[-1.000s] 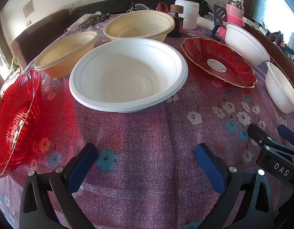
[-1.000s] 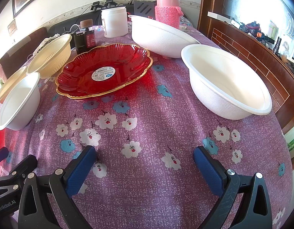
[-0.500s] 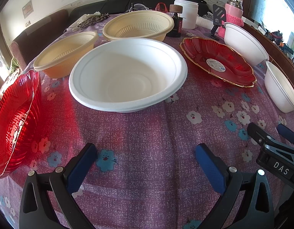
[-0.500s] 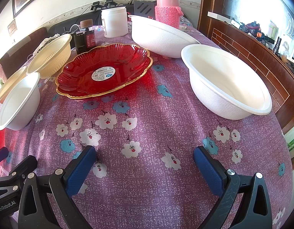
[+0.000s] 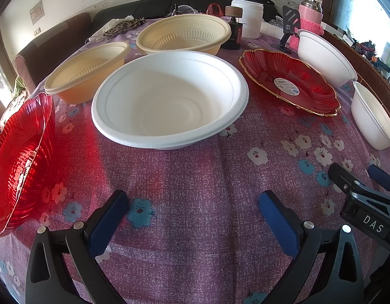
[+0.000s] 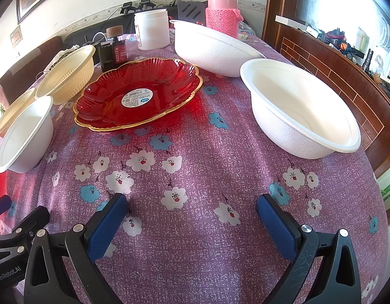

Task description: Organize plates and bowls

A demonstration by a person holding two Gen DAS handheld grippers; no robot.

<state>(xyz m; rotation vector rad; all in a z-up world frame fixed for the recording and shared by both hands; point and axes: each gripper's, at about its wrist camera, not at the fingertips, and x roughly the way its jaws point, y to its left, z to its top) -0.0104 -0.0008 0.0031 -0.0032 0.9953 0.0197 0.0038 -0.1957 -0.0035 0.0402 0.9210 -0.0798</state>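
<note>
Purple floral tablecloth (image 5: 195,177) carries, left to right, a red plate (image 5: 20,157), two beige bowls, a white foam bowl (image 5: 169,98) — dead ahead of the left gripper (image 5: 192,210), nearest it. Right gripper (image 6: 192,210) — spread wide like the left, both empty.

Three white bowls (image 5: 169,98) (image 6: 299,109) (image 6: 212,48), two cream bowls (image 5: 88,71) (image 5: 184,35) and two red plates (image 5: 288,81) (image 5: 20,157) sit on the table (image 5: 195,177). Behind stand one white jar (image 6: 152,29), one pink flask (image 6: 222,10) and one dark bottle (image 6: 113,48).
</note>
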